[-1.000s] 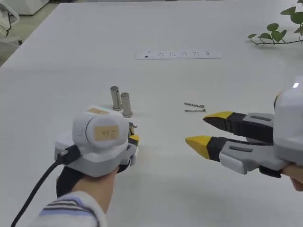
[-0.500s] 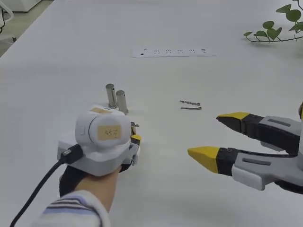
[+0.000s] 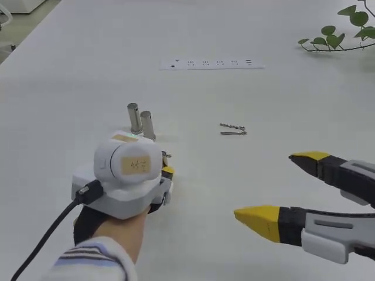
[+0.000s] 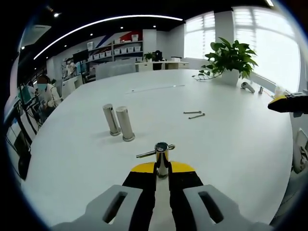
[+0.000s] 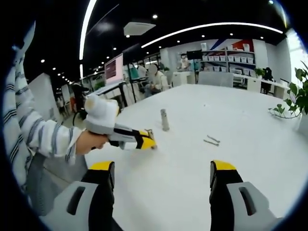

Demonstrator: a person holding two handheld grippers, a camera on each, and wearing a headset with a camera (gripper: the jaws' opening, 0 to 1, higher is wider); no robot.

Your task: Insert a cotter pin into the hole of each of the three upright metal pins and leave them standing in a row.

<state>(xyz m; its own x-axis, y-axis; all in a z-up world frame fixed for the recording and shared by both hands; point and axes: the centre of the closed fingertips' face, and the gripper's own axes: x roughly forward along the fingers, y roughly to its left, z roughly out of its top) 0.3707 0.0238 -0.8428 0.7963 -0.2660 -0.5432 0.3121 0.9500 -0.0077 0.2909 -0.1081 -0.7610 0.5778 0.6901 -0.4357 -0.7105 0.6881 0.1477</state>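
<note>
My left gripper (image 4: 162,169) is shut on an upright metal pin (image 4: 161,157) with a cotter pin (image 4: 147,154) through its hole, standing on the white table. In the head view the left gripper (image 3: 166,175) is at lower left. Two more upright metal pins (image 3: 140,120) (image 4: 119,122) stand side by side just beyond it. Two loose cotter pins (image 3: 233,130) (image 4: 194,114) lie on the table to the right. My right gripper (image 3: 287,187) is open at the lower right, nothing between its jaws (image 5: 161,175).
A white power strip (image 3: 211,64) lies across the far table. A green plant sprig (image 3: 337,35) hangs in at the far right; a potted plant (image 4: 230,54) stands on the table. People sit at desks in the background.
My right gripper has pulled back toward the lower right, away from the loose cotter pins, and its jaws have spread wider. The left gripper stays on its pin.
</note>
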